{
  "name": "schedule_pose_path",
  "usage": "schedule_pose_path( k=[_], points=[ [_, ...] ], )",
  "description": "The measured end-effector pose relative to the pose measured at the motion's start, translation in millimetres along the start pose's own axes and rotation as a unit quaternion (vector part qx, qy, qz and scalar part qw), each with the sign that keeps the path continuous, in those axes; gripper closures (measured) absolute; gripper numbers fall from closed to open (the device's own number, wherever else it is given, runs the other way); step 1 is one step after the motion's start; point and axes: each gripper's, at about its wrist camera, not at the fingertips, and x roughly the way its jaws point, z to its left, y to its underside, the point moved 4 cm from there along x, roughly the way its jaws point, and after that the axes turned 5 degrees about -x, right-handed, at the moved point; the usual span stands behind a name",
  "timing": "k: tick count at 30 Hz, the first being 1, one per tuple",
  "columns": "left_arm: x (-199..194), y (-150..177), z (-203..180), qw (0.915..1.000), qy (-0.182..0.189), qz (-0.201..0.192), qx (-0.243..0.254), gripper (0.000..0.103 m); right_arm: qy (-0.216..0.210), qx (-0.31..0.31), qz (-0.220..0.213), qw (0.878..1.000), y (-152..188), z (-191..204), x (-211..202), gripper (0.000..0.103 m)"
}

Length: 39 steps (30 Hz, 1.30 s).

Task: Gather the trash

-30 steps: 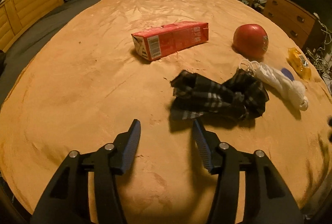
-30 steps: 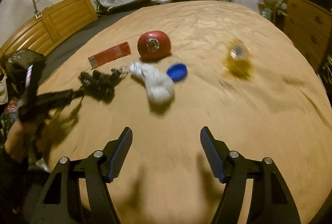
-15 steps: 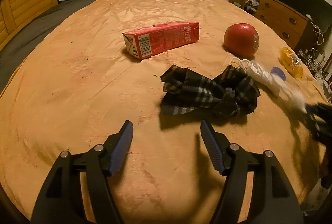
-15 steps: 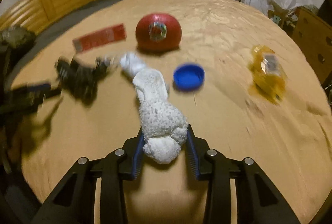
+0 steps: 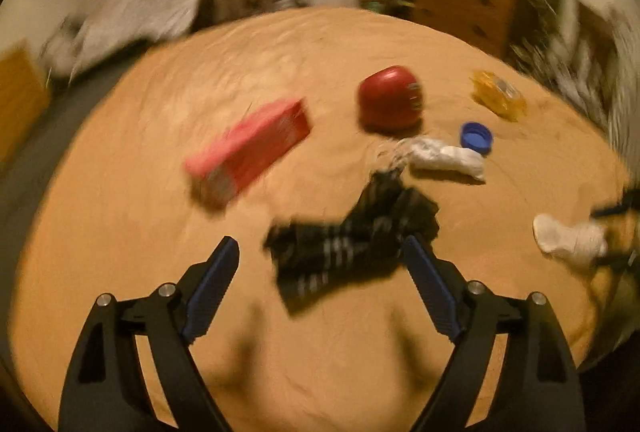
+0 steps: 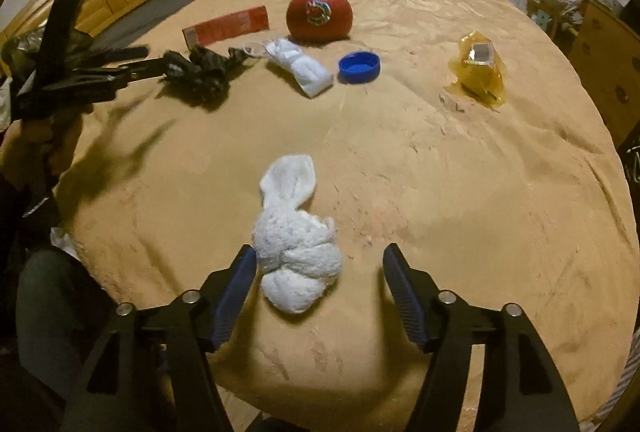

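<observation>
Trash is scattered over the tan bedspread (image 5: 132,216), and in the left wrist view, blurred by motion, the left gripper (image 5: 322,266) stands spread wide, its jaws having just been opening, either side of the dark checked cloth (image 5: 352,244) at lower centre without pressing it, likely lining up a grab. Above lie a red carton (image 5: 250,152), a red ball (image 5: 390,98), a blue cap (image 5: 476,137) and a yellow wrapper (image 5: 498,100). In the right wrist view, the right gripper (image 6: 320,282) has just been opening too; the knotted white sock (image 6: 294,252) lies loose between its jaws at lower centre, apparently let go there.
</observation>
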Motion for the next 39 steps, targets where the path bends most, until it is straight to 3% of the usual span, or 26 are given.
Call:
schedule_pose_path(
  k=[1, 6, 10, 12, 15, 19, 21, 33, 39],
  points=[
    [3, -7, -8, 0.9988, 0.012, 0.006, 0.047, 0.021, 0.0, -0.006, 0.001, 1.0, -3, 1, -3, 0.031],
    [29, -21, -35, 0.9848, 0.038, 0.048, 0.163, 0.021, -0.007, -0.037, 0.049, 0.998, -16, 9, 13, 0.03],
    [49, -22, -45, 0.9801, 0.028, 0.069, 0.184, 0.021, -0.006, -0.034, 0.068, 0.997, -19, 7, 28, 0.03],
    [57, -19, -46, 0.9801, 0.028, 0.078, 0.18, 0.027, 0.0, -0.034, 0.067, 0.997, -20, 7, 28, 0.034],
    [65, -8, -51, 0.979, 0.036, 0.099, 0.175, 0.048, 0.01, -0.033, 0.063, 0.997, -18, 7, 26, 0.043],
    [69, 1, -52, 0.9837, 0.033, 0.103, 0.144, 0.055, 0.01, -0.026, 0.055, 0.998, -17, 6, 23, 0.061],
    [67, 2, -50, 0.987, 0.033, 0.1, 0.121, 0.063, 0.018, -0.034, 0.054, 0.998, -16, 12, 26, 0.062],
    [38, 28, -49, 0.9968, -0.009, 0.075, 0.028, 0.068, 0.048, -0.032, 0.022, 0.998, -5, 20, 24, 0.063],
    [0, 27, -49, 0.9983, -0.039, 0.034, -0.027, 0.068, 0.05, -0.016, 0.004, 0.999, -1, 19, 26, 0.06]
  ],
)
